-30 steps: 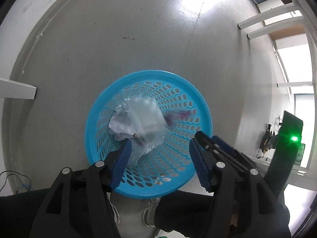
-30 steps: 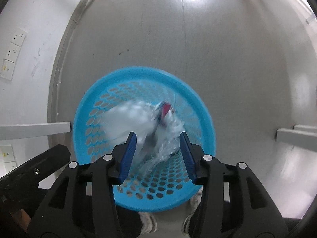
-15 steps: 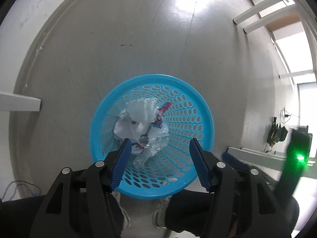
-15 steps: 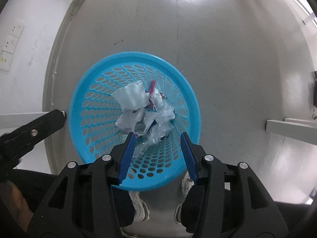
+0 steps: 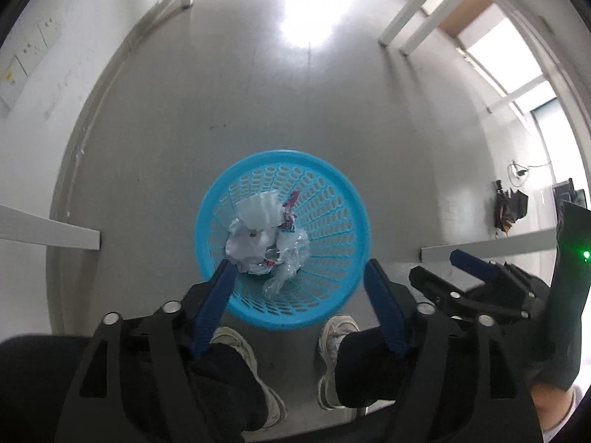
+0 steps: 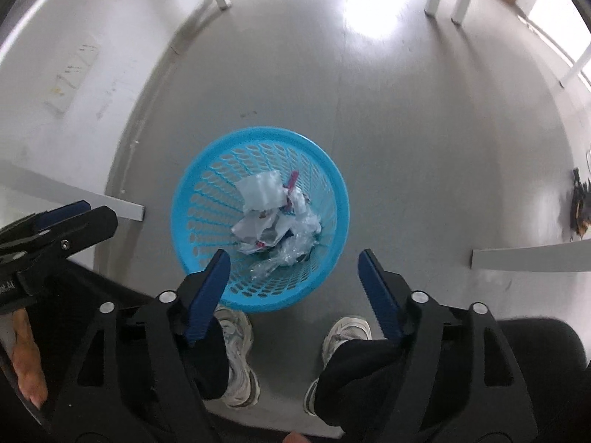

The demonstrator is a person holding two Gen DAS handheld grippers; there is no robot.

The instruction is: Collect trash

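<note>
Two pairs of blue-padded tongs, left tongs (image 5: 297, 284) and right tongs (image 6: 291, 273), were seen opening wide, nothing gripped. Beyond, two white sneakers (image 6: 236, 336) were noted. Crumpled white paper and clear plastic trash (image 6: 275, 217) lay inside one round blue perforated plastic basket (image 6: 332, 184) on the grey floor (image 6: 406, 129).

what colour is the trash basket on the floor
Bright blue, with a perforated wall: the basket shows best in the right wrist view.
</note>
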